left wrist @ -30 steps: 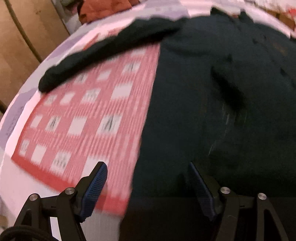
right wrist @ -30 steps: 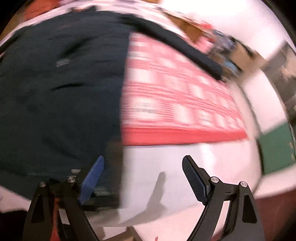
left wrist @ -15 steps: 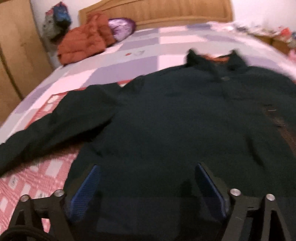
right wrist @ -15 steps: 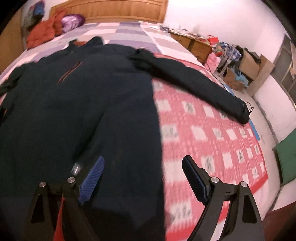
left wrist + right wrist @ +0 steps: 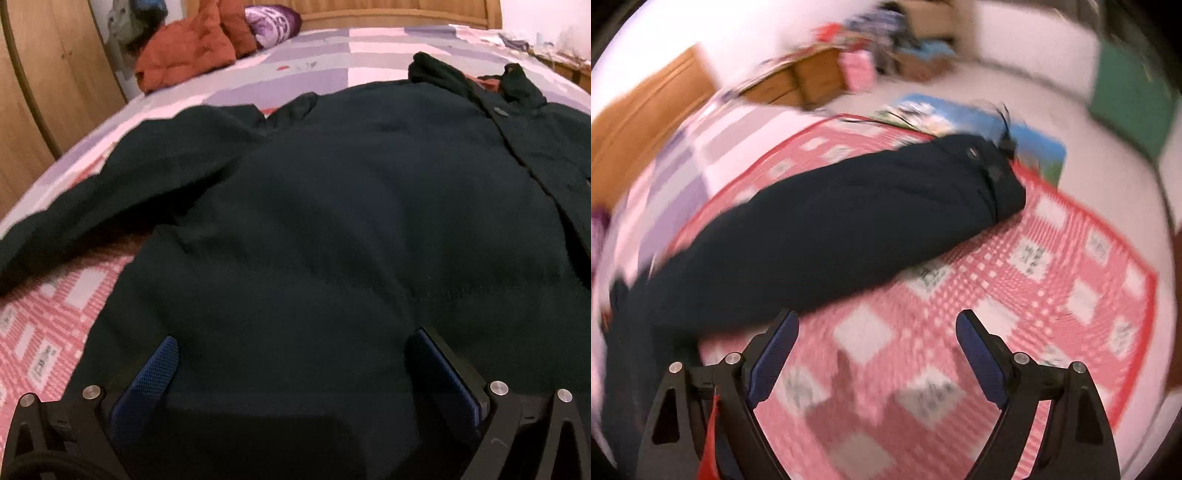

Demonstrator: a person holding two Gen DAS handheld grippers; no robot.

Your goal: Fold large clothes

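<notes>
Both claws spread: left claw opening wider over jacket, right claw swung to sleeve

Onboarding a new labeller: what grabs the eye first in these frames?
The big dark green fleece jacket spread flat across the bed, filling the left wrist view under the left gripper, whose jaws are opening. Next, its long sleeve lying out over the red-and-white checked blanket. An orange puffer jacket sits heaped by the headboard.
</notes>
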